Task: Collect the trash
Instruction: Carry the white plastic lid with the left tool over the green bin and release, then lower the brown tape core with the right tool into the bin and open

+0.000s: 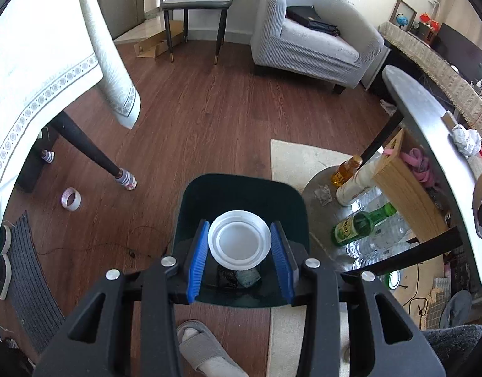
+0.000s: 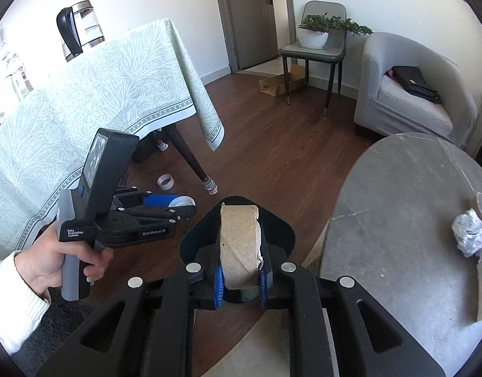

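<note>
A round white plastic lid (image 1: 239, 242) sits between the blue pads of my left gripper (image 1: 239, 224), which is shut on it right above the dark trash bin (image 1: 241, 180). Some trash lies at the bin's bottom. In the right wrist view, my right gripper (image 2: 241, 279) is shut on a flattened cardboard tube (image 2: 239, 242) over the same bin (image 2: 283, 229). A hand holds the left gripper (image 2: 178, 205) just left of the bin, the lid at its tip. A crumpled paper ball (image 2: 470, 235) lies on the grey round table (image 2: 398, 220).
Under the grey table, a green bottle (image 1: 363, 224), an amber bottle (image 1: 346, 169) and a wooden box (image 1: 407, 185) crowd the lower shelf. A tape roll (image 1: 71, 199) lies on the wood floor near the clothed table's leg (image 1: 93, 147). A slippered foot (image 1: 206, 348) stands by the bin.
</note>
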Action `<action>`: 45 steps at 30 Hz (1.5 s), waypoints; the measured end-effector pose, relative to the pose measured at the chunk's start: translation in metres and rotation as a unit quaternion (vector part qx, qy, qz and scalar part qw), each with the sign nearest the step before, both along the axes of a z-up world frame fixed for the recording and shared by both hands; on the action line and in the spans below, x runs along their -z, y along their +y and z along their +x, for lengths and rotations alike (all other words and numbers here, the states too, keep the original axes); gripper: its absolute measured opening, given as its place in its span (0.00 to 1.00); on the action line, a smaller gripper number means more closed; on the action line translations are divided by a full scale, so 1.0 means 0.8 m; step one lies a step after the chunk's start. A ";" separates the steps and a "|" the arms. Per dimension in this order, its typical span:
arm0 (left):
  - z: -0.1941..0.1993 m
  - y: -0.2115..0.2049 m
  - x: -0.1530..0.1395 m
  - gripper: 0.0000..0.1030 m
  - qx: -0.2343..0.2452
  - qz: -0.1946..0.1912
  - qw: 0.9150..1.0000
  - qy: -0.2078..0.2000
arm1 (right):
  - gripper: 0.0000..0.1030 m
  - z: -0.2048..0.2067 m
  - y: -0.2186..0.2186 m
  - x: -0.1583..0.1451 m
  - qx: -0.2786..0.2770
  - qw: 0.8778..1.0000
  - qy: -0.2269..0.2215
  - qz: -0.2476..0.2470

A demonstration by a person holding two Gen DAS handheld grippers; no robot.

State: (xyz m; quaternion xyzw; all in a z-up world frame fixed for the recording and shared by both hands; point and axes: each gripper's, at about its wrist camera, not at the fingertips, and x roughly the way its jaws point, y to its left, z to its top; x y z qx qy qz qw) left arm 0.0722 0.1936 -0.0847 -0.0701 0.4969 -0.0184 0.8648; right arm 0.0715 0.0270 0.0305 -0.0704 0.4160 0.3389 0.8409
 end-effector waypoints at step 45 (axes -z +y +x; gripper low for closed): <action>-0.024 0.070 -0.032 0.16 -0.039 -0.038 0.998 -0.041 | 0.53 0.059 0.148 0.255 0.003 0.973 0.164 -0.160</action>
